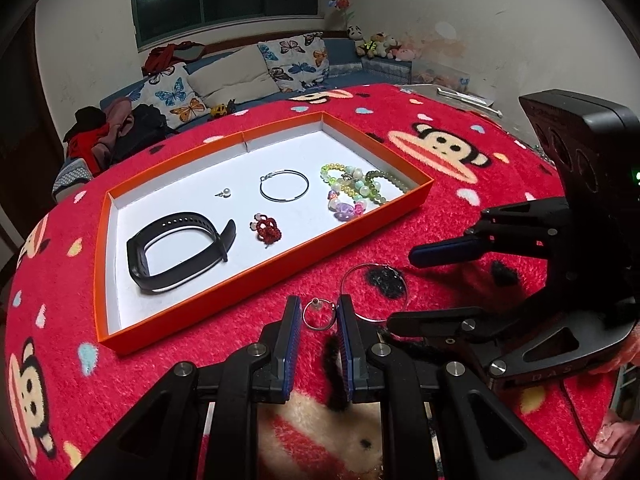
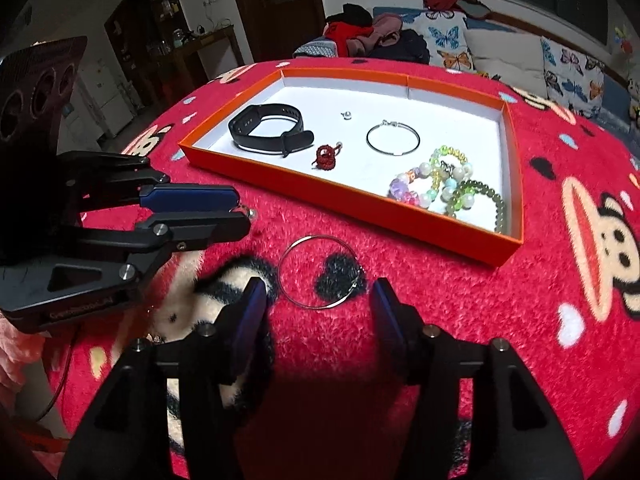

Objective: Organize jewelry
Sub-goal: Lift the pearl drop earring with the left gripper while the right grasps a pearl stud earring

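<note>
My left gripper [image 1: 317, 318] is shut on a small silver hoop earring [image 1: 319, 328] with a red bead, just above the red cloth. In the right wrist view, the left gripper [image 2: 243, 211] shows a glint of silver at its tips. A larger silver hoop [image 1: 362, 266] [image 2: 316, 237] lies flat on the cloth. My right gripper [image 2: 318, 292] [image 1: 400, 289] stands open around its near side, pads clear of the wire. Beyond is the orange tray [image 1: 260, 276] [image 2: 360, 210] with a white floor.
In the tray lie a black watch band [image 1: 176, 252] [image 2: 268, 128], a red beaded ring [image 1: 267, 232], a pearl stud [image 1: 226, 193], a silver hoop [image 1: 284, 186] and several bead bracelets [image 1: 356, 192] [image 2: 444, 184]. A sofa with cushions stands behind the table.
</note>
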{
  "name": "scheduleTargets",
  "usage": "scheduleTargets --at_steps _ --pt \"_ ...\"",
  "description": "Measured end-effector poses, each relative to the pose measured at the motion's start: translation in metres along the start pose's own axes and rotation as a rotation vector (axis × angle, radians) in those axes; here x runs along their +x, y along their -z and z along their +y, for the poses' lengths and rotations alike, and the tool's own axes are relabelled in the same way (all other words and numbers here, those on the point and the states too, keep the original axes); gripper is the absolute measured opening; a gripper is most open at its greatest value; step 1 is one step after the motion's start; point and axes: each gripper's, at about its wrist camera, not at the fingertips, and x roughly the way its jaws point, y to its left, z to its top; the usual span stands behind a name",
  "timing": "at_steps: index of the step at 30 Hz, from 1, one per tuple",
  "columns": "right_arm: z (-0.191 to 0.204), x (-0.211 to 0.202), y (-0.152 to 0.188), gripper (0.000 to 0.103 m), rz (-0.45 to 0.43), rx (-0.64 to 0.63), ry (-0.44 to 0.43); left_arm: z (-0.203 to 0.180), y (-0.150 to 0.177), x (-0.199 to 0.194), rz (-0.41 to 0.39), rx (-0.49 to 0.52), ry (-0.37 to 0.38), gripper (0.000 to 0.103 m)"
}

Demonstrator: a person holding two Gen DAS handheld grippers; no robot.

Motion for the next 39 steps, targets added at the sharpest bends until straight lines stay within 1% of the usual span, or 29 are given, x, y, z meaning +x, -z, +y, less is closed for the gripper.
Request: scheduleTargets --at_steps 3,7,8,10,12,14,22,28,29,31,34,37,39 --pt "0.002 0.000 0.000 0.054 -0.003 -0.010 -0.003 0.004 0.000 0.003 0.017 -0.018 0.001 0.019" --pt "0.005 -0.002 0.000 0.052 -0.013 -0.028 -0.009 0.018 0.001 0.008 0.037 -0.095 0.056 0.019" --pt "0.006 -0.002 -0.001 0.051 -0.015 -0.034 -0.015 0.019 0.000 0.008 0.037 -0.100 0.058 0.019" --pt "0.007 -0.002 -0.001 0.050 -0.015 -0.046 -0.015 0.022 0.002 0.010 0.052 -0.099 0.041 0.019" --pt "0.008 0.000 -0.003 0.050 -0.010 -0.050 -0.020 0.024 0.003 0.014 0.078 -0.090 0.004 0.019" --pt "0.009 0.001 -0.004 0.050 -0.007 -0.052 -0.024 0.027 0.006 0.018 0.106 -0.088 -0.014 0.019" --pt "0.010 0.001 -0.005 0.050 -0.008 -0.058 -0.023 0.031 0.017 0.018 0.138 -0.070 -0.018 0.020" --pt "0.011 0.003 -0.006 0.050 -0.002 -0.057 -0.023 0.031 0.018 0.017 0.140 -0.069 -0.023 0.020" --pt "0.012 0.004 -0.006 0.050 0.002 -0.058 -0.025 0.031 0.019 0.017 0.141 -0.066 -0.026 0.021" --pt "0.012 0.006 -0.006 0.050 0.010 -0.056 -0.026 0.030 0.018 0.018 0.142 -0.064 -0.025 0.026" --pt "0.011 0.007 -0.005 0.050 0.014 -0.050 -0.029 0.027 0.018 0.018 0.135 -0.046 -0.034 0.027" --pt "0.010 0.008 -0.005 0.050 0.016 -0.045 -0.028 0.023 0.019 0.019 0.131 -0.024 -0.044 0.025" --pt "0.010 0.008 -0.005 0.050 0.016 -0.047 -0.025 0.024 0.019 0.018 0.128 -0.031 -0.049 0.018"
